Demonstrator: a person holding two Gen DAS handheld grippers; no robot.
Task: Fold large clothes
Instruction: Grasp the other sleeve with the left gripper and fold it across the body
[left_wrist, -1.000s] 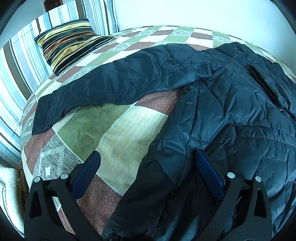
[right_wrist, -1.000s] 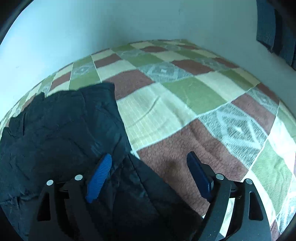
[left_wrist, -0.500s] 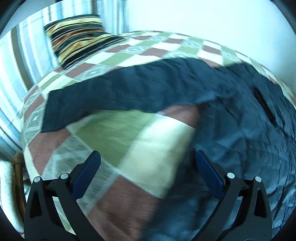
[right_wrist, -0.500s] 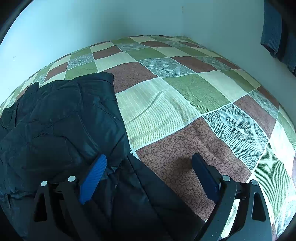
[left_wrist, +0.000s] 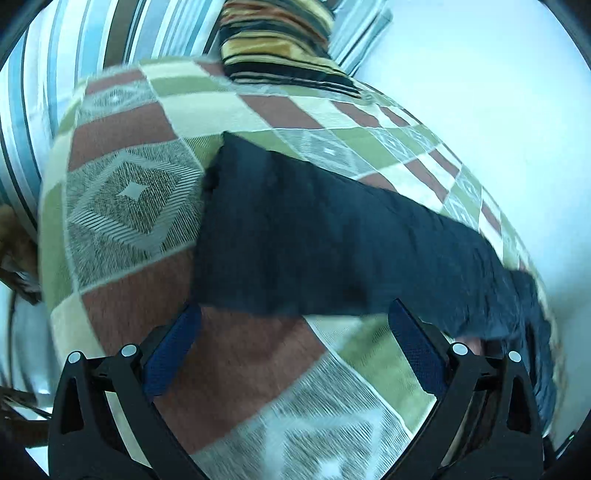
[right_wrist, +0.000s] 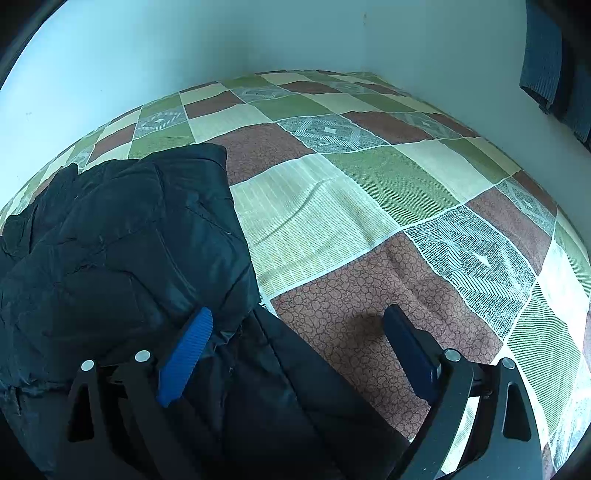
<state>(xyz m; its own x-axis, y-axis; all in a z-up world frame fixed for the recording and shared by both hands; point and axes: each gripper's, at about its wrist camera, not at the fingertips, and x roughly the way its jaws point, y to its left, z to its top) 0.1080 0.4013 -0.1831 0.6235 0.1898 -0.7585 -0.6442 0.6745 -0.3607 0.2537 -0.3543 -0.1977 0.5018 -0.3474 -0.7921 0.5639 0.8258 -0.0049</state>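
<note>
The dark navy quilted puffer jacket (right_wrist: 122, 240) lies spread on the bed with the green, cream and rust patchwork cover (right_wrist: 369, 206), and no fold looks finished: in the left wrist view one long sleeve (left_wrist: 314, 236) stretches flat from the near left toward the far right, its cuff end lying just beyond the left gripper (left_wrist: 295, 354), whose jaws are spread wide with nothing between them. The right gripper (right_wrist: 299, 347) is likewise spread and empty, its left finger over the jacket's rumpled edge, though touching or just above I cannot tell. I judge the task barely begun; sleeves and body remain to be folded. A striped yellow-and-black pillow (left_wrist: 280, 48) rests at the far end. No containers appear.
</note>
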